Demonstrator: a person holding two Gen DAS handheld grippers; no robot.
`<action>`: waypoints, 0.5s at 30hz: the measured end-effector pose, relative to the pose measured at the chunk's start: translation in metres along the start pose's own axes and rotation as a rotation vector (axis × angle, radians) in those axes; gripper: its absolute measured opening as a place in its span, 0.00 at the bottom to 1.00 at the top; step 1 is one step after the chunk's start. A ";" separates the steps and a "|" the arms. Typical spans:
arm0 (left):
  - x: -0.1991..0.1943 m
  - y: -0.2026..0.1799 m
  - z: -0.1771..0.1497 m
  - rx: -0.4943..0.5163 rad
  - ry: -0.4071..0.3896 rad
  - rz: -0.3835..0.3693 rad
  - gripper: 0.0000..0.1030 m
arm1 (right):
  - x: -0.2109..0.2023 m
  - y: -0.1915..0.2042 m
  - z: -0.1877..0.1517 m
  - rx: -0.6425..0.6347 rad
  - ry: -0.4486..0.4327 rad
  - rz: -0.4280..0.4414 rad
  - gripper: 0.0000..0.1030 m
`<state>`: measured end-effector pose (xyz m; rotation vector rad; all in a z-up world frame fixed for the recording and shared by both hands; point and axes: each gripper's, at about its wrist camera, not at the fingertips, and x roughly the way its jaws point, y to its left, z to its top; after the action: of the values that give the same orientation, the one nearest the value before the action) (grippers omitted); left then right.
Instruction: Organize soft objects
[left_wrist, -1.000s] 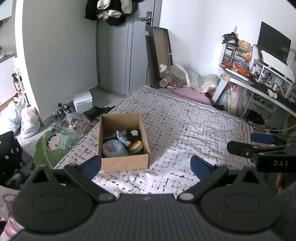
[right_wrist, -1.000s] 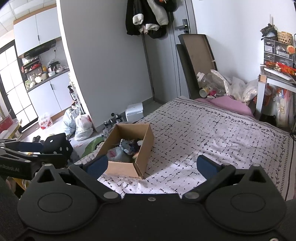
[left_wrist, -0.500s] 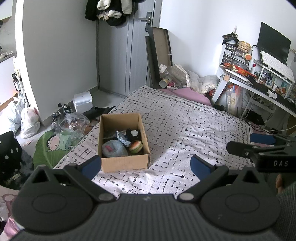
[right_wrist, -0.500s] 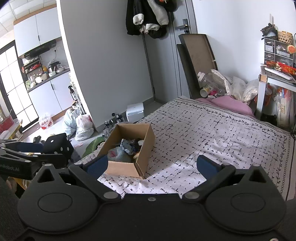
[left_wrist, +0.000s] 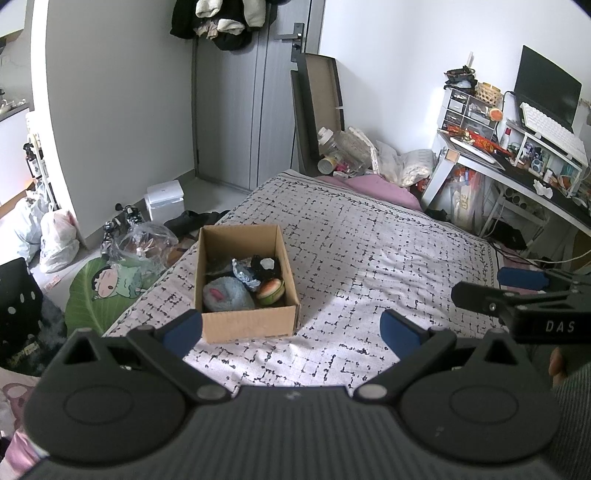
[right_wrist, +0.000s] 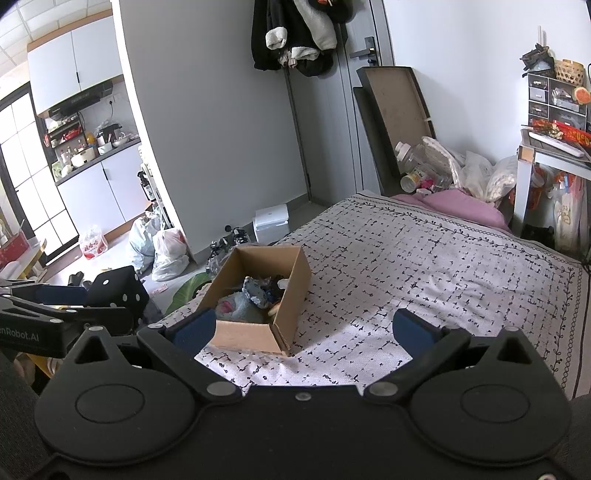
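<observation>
Two grippers in view, both empty. Bed (left_wrist: 388, 266) with a white, black-flecked cover fills the middle of both views; a pink pillow (left_wrist: 373, 186) lies at its far edge. Cardboard box (left_wrist: 245, 325) sits upright and open near the bed's left edge, toward the near left corner. Inside the box: a blue fluffy toy (left_wrist: 227, 293) with a pink patch at the near left, a burger-shaped toy (left_wrist: 271, 288) at the near right touching the right wall, and a dark toy (left_wrist: 266, 266) with a blue-grey cloth piece (left_wrist: 242, 273) behind them. Left gripper (left_wrist: 291, 330) hangs over the bed's near edge, fingers spread wide, nothing between them. Right gripper (right_wrist: 303, 326) likewise spread wide, nothing held, just right of the box.
</observation>
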<state>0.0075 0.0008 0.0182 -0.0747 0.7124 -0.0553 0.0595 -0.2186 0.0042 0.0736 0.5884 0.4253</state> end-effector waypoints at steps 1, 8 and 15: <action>0.000 0.000 0.000 0.001 -0.001 0.001 0.99 | 0.000 0.000 0.000 0.001 0.000 0.000 1.00; 0.000 0.000 0.000 0.000 0.000 -0.002 0.99 | 0.000 0.001 0.000 0.000 -0.001 -0.001 1.00; -0.001 0.001 0.001 0.001 -0.004 0.003 0.99 | 0.000 0.003 -0.001 0.005 0.005 0.003 1.00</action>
<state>0.0074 0.0017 0.0198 -0.0731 0.7086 -0.0528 0.0580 -0.2160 0.0042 0.0778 0.5939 0.4270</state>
